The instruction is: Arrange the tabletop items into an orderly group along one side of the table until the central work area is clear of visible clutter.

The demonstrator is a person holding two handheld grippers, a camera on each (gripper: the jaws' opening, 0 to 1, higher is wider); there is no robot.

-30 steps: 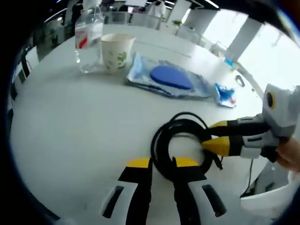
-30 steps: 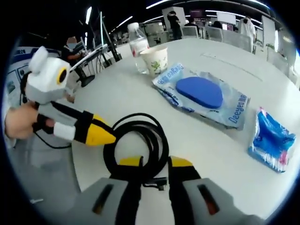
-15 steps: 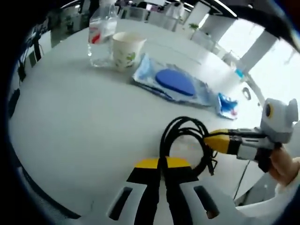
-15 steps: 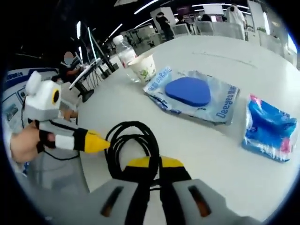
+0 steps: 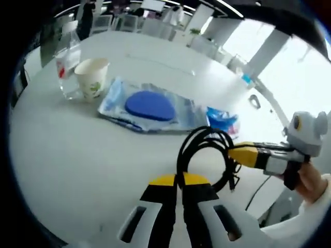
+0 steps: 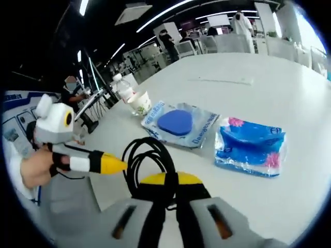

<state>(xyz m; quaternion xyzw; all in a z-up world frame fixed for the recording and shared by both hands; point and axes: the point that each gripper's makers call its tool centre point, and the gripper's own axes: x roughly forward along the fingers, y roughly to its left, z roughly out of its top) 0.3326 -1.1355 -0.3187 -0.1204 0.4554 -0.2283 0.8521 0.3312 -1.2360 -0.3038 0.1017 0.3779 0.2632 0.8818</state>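
Plainly, both grippers clamp one coil of black cable (image 5: 204, 155): the left gripper (image 5: 178, 181) has its yellow-tipped jaws pressed together on the loop's lower edge, and the right gripper (image 6: 168, 180) pinches the same glossy, rubbery coil (image 6: 150, 160), lifted above the smooth white table (image 5: 62, 155). At 11 o'clock in the left gripper view lies a crinkly clear packet holding a flat blue oval pad (image 5: 150, 106), with a paper cup (image 5: 92, 77) and clear plastic bottle (image 5: 66, 70) beyond. A blue tissue pack (image 6: 251, 147) sits beside the packet.
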